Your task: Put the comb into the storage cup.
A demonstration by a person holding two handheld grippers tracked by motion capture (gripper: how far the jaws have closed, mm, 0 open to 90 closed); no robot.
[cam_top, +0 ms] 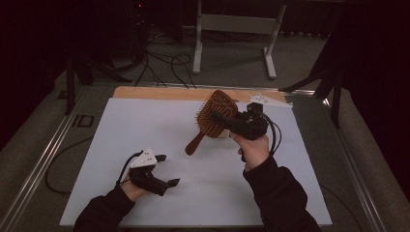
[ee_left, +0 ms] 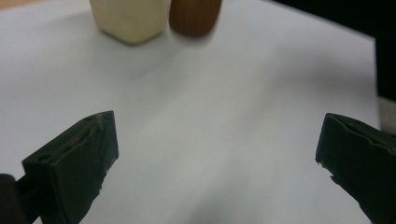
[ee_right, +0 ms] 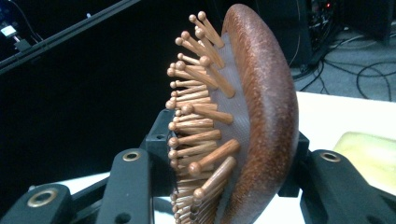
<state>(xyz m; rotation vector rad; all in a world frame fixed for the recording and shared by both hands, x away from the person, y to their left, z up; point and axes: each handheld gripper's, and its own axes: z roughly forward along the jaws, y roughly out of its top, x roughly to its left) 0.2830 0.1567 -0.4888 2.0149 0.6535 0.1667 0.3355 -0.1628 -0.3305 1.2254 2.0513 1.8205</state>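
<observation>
Desk (cam_top: 145, 92): a wooden top, its bare strip showing along the far edge.
Cover: a white sheet (cam_top: 145, 125) lies flat over nearly the whole desk, reaching the near edge.
On the sheet: a pale cream block (ee_left: 130, 18) sits right of centre toward the far side; from the right claw's camera it appears as a yellowish slab (ee_right: 369, 156).
Far right corner: a small white angled piece (cam_top: 263, 100) rests at the sheet's edge.
</observation>
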